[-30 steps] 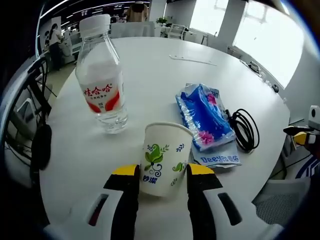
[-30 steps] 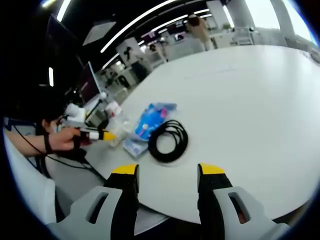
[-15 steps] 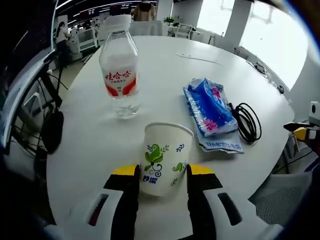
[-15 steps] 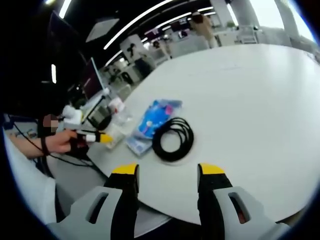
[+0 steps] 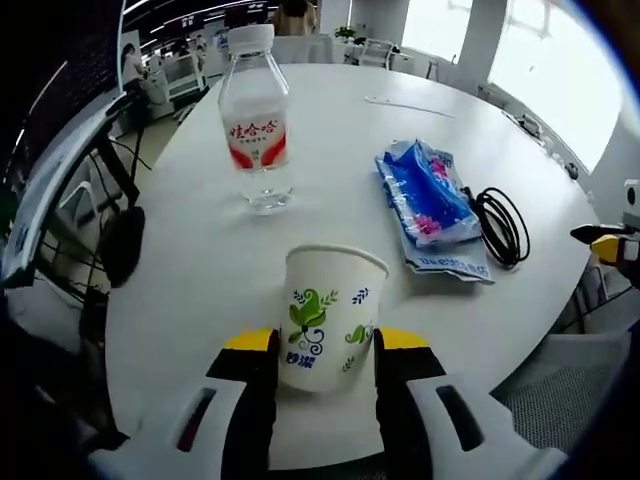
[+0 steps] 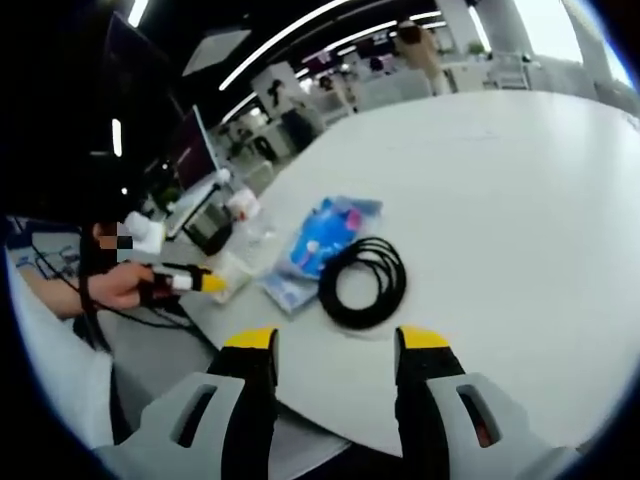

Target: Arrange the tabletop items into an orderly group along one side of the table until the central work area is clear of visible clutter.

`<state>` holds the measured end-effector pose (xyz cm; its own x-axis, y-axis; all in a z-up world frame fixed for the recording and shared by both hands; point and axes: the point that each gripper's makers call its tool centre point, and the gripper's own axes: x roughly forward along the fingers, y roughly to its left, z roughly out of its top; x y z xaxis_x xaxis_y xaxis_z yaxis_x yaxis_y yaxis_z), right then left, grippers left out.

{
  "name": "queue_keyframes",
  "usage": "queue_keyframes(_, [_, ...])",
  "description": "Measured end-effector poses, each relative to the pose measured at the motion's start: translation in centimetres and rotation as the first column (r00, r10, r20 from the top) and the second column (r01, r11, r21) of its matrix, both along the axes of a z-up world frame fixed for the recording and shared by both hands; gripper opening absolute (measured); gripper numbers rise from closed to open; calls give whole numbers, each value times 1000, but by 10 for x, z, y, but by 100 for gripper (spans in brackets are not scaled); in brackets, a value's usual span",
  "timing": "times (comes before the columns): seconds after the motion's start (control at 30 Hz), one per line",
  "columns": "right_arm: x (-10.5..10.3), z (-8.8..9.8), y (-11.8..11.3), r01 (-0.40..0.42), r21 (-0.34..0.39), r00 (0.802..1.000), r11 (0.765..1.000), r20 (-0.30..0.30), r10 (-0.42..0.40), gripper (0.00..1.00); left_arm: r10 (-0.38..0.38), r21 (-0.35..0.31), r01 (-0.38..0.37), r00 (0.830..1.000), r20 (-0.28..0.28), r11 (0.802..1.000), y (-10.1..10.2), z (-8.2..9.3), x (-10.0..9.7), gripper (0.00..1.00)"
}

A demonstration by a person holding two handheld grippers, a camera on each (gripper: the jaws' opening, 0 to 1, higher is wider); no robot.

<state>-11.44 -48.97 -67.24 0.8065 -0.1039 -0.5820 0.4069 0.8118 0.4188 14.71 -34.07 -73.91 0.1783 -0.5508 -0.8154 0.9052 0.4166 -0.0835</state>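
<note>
The left gripper (image 5: 312,345) grips the paper cup (image 5: 329,316) upright between its jaws, near the tabletop (image 5: 330,140) edge, well short of the water bottle (image 5: 257,115). The right gripper (image 6: 337,345) hangs open and empty, the cable coil (image 6: 365,283) straight ahead beside the tissue pack (image 6: 330,237).

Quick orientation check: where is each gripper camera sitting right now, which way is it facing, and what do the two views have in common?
Left gripper view: rides the left gripper, looking across the white table; its jaws are shut on the paper cup, water bottle beyond.
Right gripper view: rides the right gripper, jaws open, looking over the table edge; the person's hand shows at its left.
Shared: blue tissue pack beside the black coiled cable.
</note>
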Motion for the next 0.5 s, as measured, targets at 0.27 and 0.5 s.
queue_keyframes(0.27, [7,5,-2,-10,-8,1000,1000,5,10,45,-15,12,15,1000,21,1000,-2,1,3,37])
queue_keyframes(0.5, [10,5,2,-26,-13,1000,1000,-2,26,45,-19,7,19,1000,23,1000,-3,0,4,37])
